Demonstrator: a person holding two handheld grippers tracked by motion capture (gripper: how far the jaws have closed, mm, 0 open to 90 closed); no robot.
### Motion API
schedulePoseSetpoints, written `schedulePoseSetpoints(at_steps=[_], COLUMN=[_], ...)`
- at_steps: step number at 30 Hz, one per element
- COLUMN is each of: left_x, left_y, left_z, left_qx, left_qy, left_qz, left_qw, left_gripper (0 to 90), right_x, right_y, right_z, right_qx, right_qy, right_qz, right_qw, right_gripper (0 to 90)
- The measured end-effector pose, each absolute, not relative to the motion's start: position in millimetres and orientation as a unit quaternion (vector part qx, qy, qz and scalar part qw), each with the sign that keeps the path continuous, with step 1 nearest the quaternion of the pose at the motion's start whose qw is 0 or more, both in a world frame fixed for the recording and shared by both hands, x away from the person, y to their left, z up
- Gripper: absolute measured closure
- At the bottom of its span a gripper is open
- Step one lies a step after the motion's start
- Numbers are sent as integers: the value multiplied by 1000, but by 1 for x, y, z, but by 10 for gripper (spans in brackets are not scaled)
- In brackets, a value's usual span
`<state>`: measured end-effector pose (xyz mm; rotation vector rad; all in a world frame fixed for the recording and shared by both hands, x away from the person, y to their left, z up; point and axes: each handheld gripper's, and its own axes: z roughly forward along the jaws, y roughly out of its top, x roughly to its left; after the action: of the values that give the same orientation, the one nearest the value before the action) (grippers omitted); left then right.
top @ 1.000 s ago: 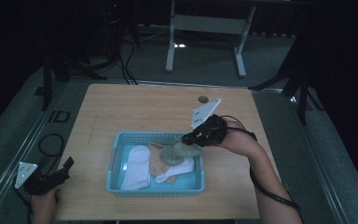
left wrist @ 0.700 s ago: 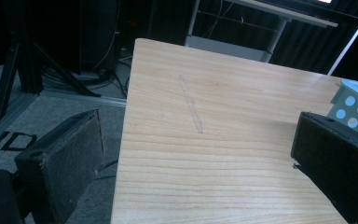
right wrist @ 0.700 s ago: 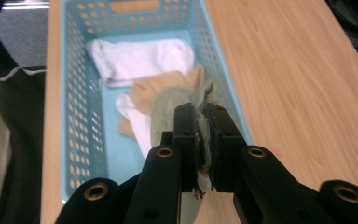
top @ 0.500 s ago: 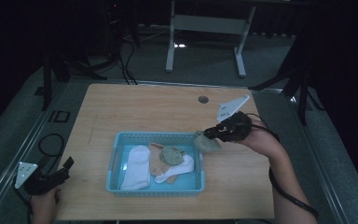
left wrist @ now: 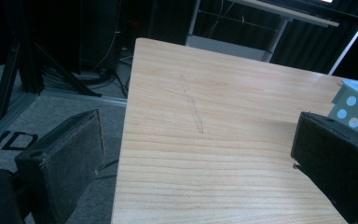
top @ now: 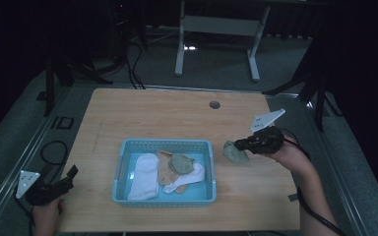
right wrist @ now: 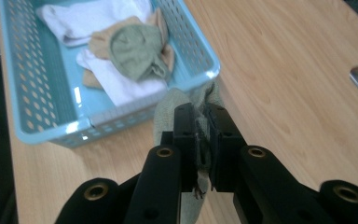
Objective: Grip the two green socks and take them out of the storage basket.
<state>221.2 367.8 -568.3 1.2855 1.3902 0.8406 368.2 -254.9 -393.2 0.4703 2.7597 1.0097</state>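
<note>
Right gripper (top: 243,146) clamped on green sock (top: 235,152), just right of blue basket (top: 163,144); left gripper (top: 69,176) wide, empty.

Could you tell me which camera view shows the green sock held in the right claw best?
The high view: the green sock hangs whole from the right claw, beside the blue basket. The right gripper view has it close but half hidden by the jaws.

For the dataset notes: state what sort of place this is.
Probably a dim lab or recording studio, not a home: a bare wooden table stands on grey floor, with cables and black stands around it, beyond a metal-legged bench.
</note>
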Motion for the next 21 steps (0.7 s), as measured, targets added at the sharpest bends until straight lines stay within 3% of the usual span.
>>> schedulePoseSetpoints(at_steps=[21], left_x=[221], left_y=[368], left_z=[-568], left_qx=[534], left_qy=[577], left_qz=[349], left_qw=[510], left_gripper=[24], right_x=[378], right_y=[-280], right_z=[-467], right_qx=[227], right_qy=[912], right_qz=[338], right_qw=[55], right_gripper=[830])
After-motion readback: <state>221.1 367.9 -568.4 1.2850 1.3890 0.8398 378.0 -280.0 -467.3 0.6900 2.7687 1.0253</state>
